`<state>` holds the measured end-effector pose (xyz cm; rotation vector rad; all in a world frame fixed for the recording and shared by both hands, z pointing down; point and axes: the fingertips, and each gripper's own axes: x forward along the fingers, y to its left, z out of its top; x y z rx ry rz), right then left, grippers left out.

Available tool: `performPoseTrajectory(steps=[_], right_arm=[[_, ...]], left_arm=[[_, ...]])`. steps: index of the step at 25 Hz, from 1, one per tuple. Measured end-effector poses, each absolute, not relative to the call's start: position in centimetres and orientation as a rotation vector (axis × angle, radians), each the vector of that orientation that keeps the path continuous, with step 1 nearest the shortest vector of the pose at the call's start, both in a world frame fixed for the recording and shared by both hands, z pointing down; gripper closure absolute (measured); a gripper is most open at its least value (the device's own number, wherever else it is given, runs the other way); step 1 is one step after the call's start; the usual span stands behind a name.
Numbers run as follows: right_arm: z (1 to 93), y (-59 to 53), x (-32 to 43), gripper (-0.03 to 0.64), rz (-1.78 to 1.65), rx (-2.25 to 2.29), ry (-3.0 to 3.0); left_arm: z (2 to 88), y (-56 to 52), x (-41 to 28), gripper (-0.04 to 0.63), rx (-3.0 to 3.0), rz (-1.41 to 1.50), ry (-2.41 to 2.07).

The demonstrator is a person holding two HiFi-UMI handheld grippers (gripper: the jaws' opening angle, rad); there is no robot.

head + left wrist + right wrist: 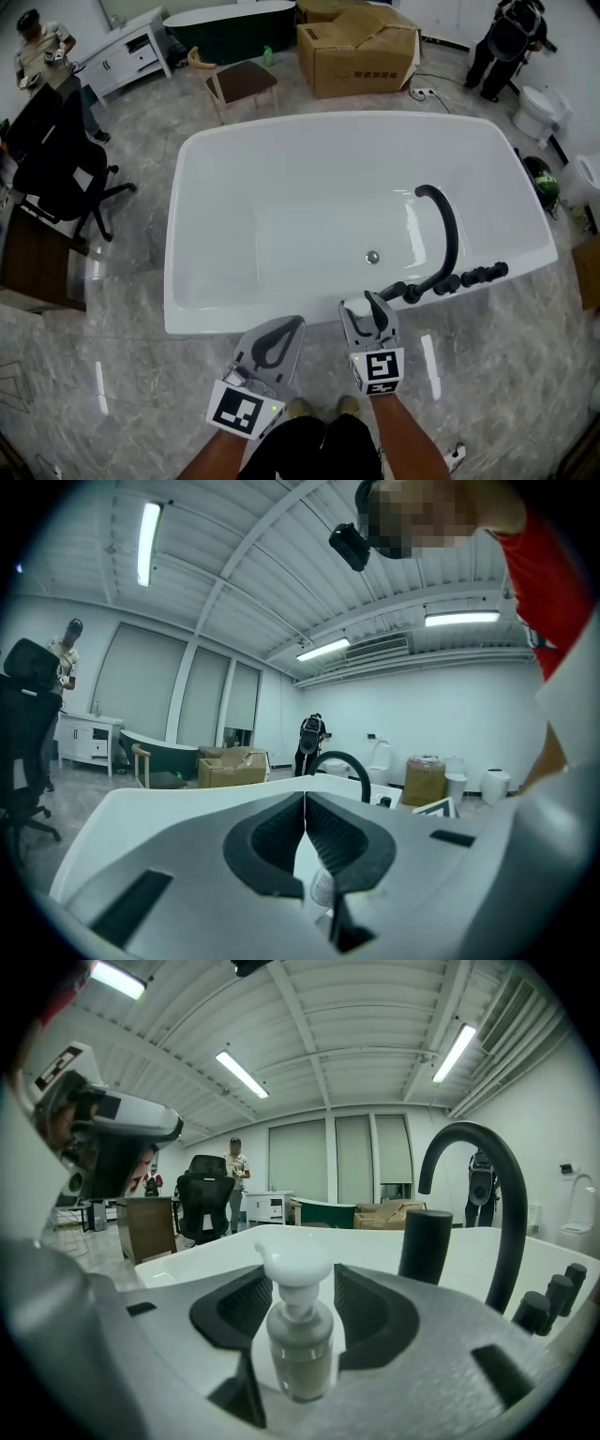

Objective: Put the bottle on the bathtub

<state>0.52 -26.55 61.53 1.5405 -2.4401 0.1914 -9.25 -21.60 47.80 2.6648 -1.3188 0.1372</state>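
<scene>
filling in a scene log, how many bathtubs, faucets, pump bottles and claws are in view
bathtubs: 2, the white bathtub and the dark green bathtub
faucets: 1, the black faucet
pump bottles: 1, the pump bottle, gripped in the right claw
claws: 2, counting the left claw, closed on nothing
total: 6

Bathroom-fittings showroom; bathtubs (356,120), toilets (536,111), cartons (361,52)
</scene>
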Motion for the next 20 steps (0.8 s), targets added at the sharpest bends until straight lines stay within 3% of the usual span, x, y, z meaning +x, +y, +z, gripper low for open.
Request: performPoseTrajectory(steps=[8,12,14,20], right_arm=[[60.1,-24.2,0.8,0.350,0.123,1.488,-2.476],[56.3,-22.3,1.2,0.350,0.089,1.469,-2.530],[53.8,-21.2,1.3,0.378,0.095,1.454,-2.570],[45.9,-18.3,2.1,0.570,0.118,1.462,-2.693]], left_arm=[[47.9,-21.3,-8.8,0.584,2.655,0.132,-1.333],[46.9,-21.2,-8.6,0.584,2.659,0.099,-1.364],[46.4,-20.6,-8.2,0.584,2.654,0.102,-1.351],[43.4,-18.4,-7.1,0.584,2.662,0.066,-1.360]])
